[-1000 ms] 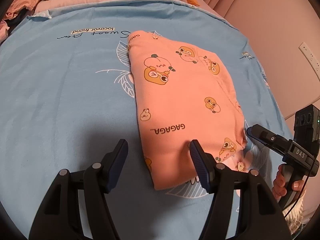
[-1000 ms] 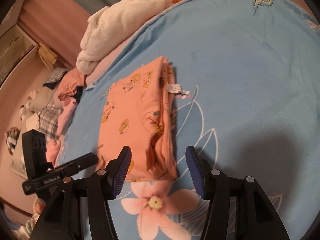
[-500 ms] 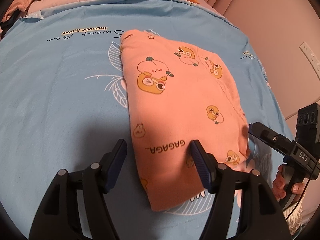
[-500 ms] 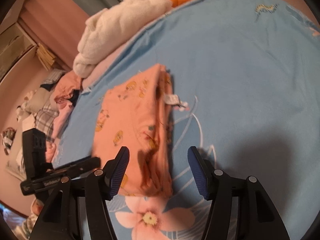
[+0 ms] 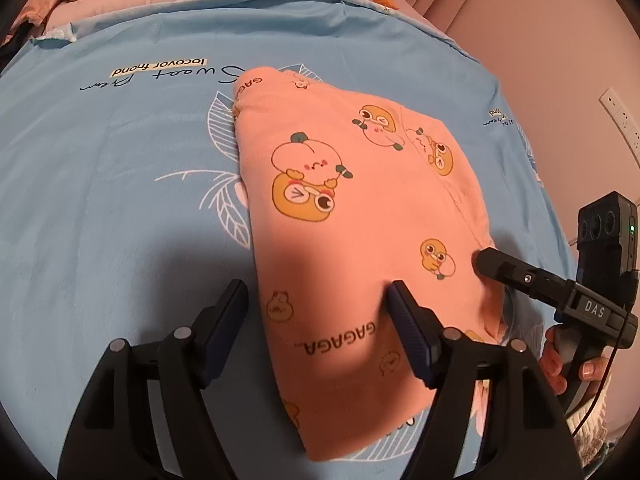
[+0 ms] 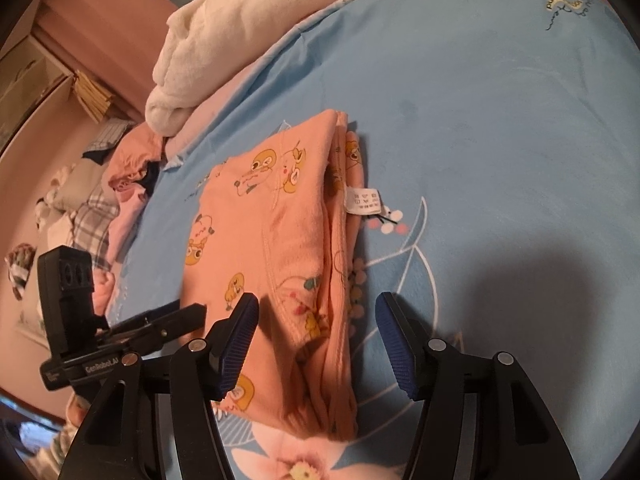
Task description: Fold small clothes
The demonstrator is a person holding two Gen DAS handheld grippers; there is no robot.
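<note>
Folded peach garment [image 5: 360, 248] flat on blue bedsheet [image 5: 100, 200], care tag [image 6: 362, 200] at 2 o'clock edge. Left tongs [image 5: 316, 312] agape, straddling near hem. Right tongs [image 6: 316, 328] agape, gripping nothing.

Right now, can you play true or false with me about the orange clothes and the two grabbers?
1. The orange garment lies folded on the blue sheet. True.
2. The left gripper is squeezing the garment. False: its jaws are open.
3. A white label sticks out of the garment's edge. True.
4. The right gripper is shut. False: it is open, with the garment's near end between its jaws.
5. The white blanket covers the garment. False: it sits apart, at the bed's far edge.
</note>
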